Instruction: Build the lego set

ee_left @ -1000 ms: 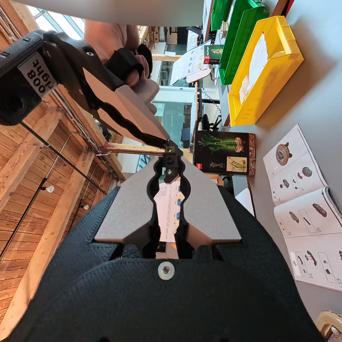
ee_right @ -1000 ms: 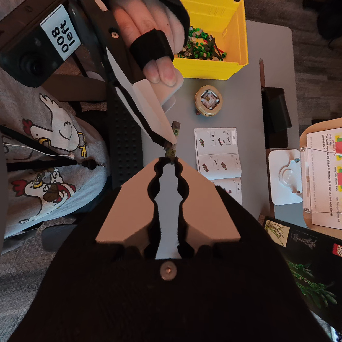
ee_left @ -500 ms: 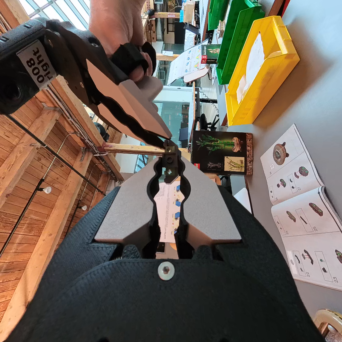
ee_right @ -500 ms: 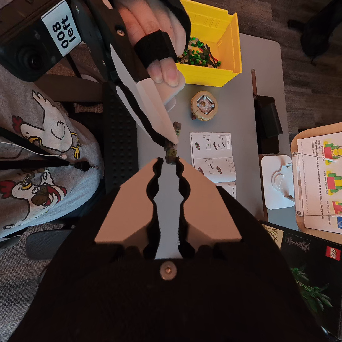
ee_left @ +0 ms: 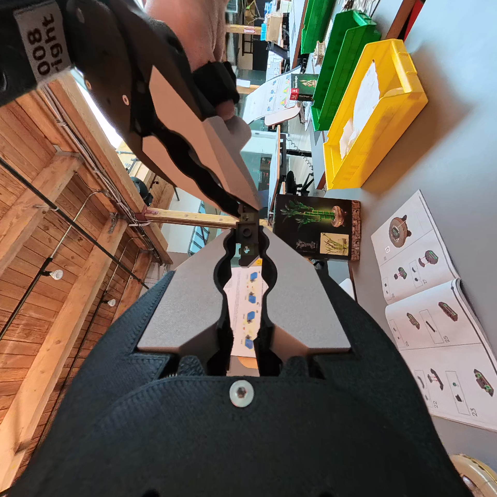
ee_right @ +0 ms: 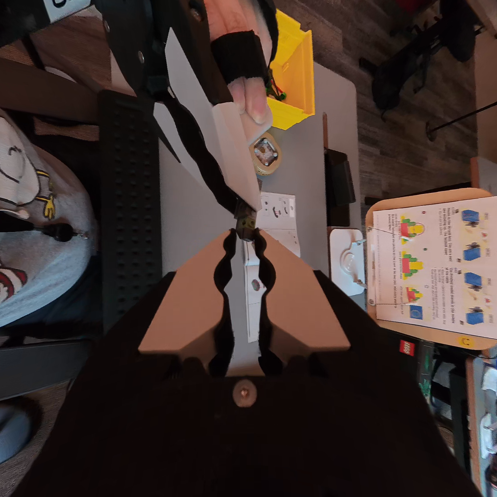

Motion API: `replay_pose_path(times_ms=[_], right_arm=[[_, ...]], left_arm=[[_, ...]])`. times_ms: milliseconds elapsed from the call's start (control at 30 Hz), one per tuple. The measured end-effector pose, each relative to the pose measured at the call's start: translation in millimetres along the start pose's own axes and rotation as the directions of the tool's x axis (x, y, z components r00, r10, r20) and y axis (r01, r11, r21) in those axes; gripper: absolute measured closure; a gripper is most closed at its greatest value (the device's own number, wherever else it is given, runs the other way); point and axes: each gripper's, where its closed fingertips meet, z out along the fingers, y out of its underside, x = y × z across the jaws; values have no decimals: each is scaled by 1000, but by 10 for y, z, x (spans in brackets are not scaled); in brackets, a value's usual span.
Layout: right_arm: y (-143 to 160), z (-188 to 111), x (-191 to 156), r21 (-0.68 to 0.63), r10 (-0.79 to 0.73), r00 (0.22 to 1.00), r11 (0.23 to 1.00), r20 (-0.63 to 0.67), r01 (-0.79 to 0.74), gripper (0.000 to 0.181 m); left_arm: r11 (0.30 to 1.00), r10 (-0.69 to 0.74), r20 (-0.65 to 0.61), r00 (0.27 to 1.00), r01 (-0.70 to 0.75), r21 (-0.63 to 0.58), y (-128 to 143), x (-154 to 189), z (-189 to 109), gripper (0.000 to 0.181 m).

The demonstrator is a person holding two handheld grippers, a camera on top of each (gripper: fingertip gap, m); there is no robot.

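Observation:
A small lego assembly is held in the air between my two grippers, above the grey table [ee_right: 188,193]. My left gripper [ee_left: 247,233] is shut on its dark brown piece [ee_left: 246,233]. In that view my right gripper [ee_left: 248,212] comes in from the upper left, its tips pinched on the small olive piece [ee_left: 247,217] at the far end. In the right wrist view my right gripper [ee_right: 244,232] is closed on the olive piece [ee_right: 245,224]. The left gripper [ee_right: 246,211] meets it from above, held by a hand.
A yellow bin [ee_left: 376,107], green bins [ee_left: 344,67], the open instruction booklet [ee_left: 430,322] and the set's black box [ee_left: 314,228] lie on the table. A round tan pot build [ee_right: 265,156], a yellow bin of pieces [ee_right: 293,88] and a white holder [ee_right: 347,261] show below.
Half a second ago my right gripper's tips stood apart around the olive piece; now they are closed on it. Both grippers have moved closer together and both views have shifted.

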Motion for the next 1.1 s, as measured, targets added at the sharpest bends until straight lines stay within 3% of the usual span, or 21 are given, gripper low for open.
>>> replay_pose_path(times_ms=[300, 567, 1100], right_arm=[[35, 31, 18, -23, -96, 984, 995, -148, 94, 166], [71, 51, 103, -152, -290, 887, 956, -361, 250, 167], [183, 147, 47, -198, -334, 867, 940, -370, 278, 169]], left_arm=[[999, -40, -25, 999, 40, -3, 18, 24, 15, 167], [993, -117, -66, 991, 116, -15, 49, 26, 46, 167], [988, -154, -131, 979, 151, -30, 62, 176, 77, 167]])
